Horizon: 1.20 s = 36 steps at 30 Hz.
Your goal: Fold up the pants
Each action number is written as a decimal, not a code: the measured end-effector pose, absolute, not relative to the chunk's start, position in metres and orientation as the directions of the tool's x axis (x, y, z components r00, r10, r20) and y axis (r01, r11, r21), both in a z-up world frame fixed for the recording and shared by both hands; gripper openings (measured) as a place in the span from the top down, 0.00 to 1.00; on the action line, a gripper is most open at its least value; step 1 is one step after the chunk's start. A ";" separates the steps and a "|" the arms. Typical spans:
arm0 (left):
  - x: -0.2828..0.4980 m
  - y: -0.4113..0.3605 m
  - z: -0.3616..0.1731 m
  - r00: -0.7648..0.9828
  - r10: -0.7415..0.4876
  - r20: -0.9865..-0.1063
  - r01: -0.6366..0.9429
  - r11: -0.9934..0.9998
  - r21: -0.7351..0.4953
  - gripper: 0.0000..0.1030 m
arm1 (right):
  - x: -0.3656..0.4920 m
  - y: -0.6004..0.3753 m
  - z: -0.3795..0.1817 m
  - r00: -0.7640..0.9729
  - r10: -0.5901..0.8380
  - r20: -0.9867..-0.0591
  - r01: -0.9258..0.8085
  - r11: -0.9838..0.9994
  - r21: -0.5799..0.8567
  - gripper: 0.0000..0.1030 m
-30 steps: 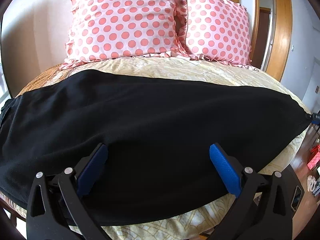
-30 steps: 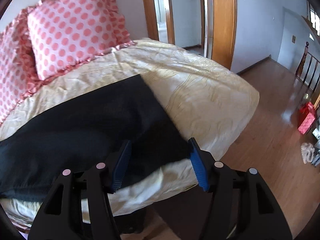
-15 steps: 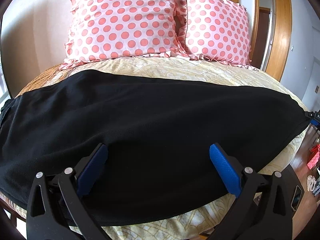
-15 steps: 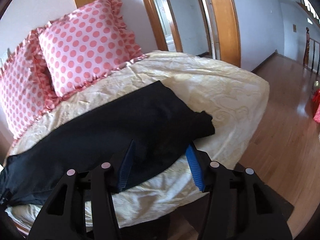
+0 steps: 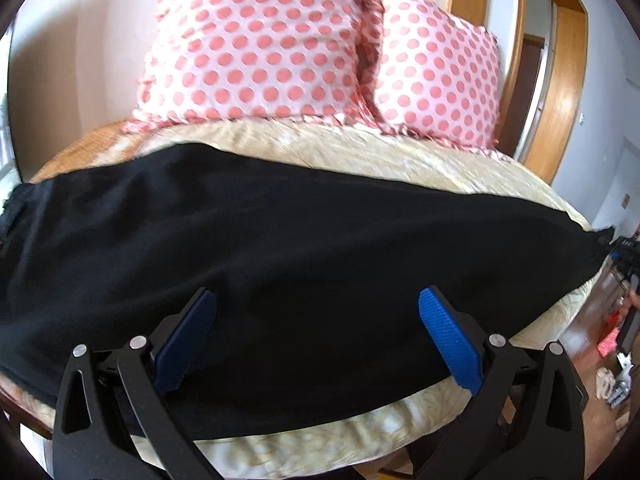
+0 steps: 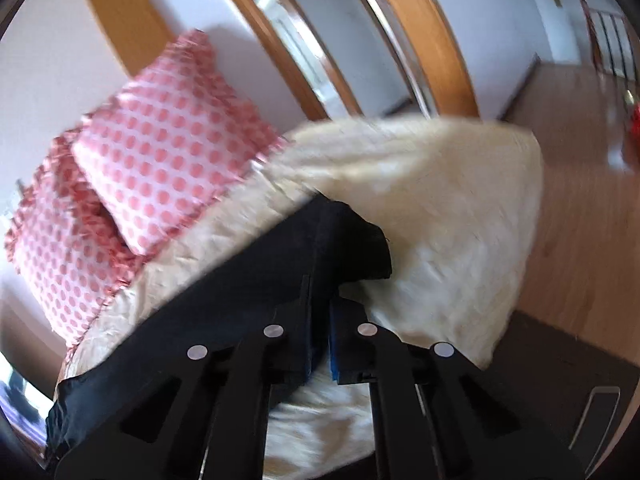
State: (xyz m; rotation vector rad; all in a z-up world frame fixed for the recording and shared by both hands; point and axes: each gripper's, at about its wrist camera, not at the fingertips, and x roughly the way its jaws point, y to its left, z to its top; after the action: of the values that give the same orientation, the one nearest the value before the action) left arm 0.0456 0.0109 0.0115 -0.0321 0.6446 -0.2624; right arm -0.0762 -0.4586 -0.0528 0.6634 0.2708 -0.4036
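Across the bed (image 5: 400, 168) the black pants (image 5: 280, 240) lie flat and full length: soft, limp, light cloth, best taken at hems and corners. Left claw (image 5: 318, 334) hovers spread wide over them; right claw (image 6: 320, 320) is pinching the leg-end corner.

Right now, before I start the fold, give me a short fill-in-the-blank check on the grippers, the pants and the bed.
1. The right gripper is shut on the hem end of the black ____.
2. The left gripper hovers over the pants with its jaws ____.
3. The pants lie across a bed with a cream bedspread and two pink polka-dot ____ at its head.

Missing words: pants; open; pillows
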 end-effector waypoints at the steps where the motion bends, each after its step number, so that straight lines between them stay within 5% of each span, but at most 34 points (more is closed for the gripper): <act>1: 0.043 0.015 0.015 0.780 -0.236 -0.579 0.219 0.971 -0.101 0.02 | -0.072 -0.449 -0.039 0.907 -0.257 -0.335 0.407 0.744 0.530 0.94; 6: 0.039 0.042 0.024 0.817 -0.173 -0.551 0.137 0.985 -0.106 0.02 | -0.032 -0.376 0.023 0.976 -0.065 -0.206 0.154 0.878 0.453 0.94; 11: 0.040 0.066 0.023 0.814 -0.139 -0.565 0.061 0.986 -0.155 0.02 | 0.032 -0.260 0.050 0.942 0.297 -0.156 -0.215 0.891 0.399 0.94; 15: 0.033 0.080 0.024 0.818 -0.119 -0.563 0.024 0.985 -0.173 0.02 | 0.075 -0.168 0.032 0.822 0.520 -0.232 -0.415 0.826 0.381 0.94; 17: 0.028 0.086 0.026 0.825 -0.100 -0.557 0.007 0.986 -0.167 0.02 | 0.095 -0.118 0.003 0.723 0.589 -0.360 -0.470 0.802 0.369 0.94; 21: 0.020 0.099 0.029 0.836 -0.067 -0.545 -0.025 0.987 -0.160 0.02 | 0.109 -0.078 -0.043 0.631 0.572 -0.523 -0.462 0.820 0.339 0.94; 28: 0.022 0.118 0.029 0.844 -0.030 -0.535 -0.083 0.979 -0.187 0.02 | 0.106 -0.086 -0.003 0.727 0.582 -0.363 -0.446 0.803 0.394 0.94; 36: 0.019 0.139 0.026 0.838 0.007 -0.545 -0.145 0.967 -0.211 0.02 | 0.092 -0.027 -0.045 0.600 0.608 -0.520 -0.573 0.780 0.250 0.94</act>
State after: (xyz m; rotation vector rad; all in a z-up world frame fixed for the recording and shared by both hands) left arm 0.0192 0.1385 0.0264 -0.2492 0.5723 0.0815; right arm 0.0920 -0.0266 -0.0449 0.0591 0.6251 0.6850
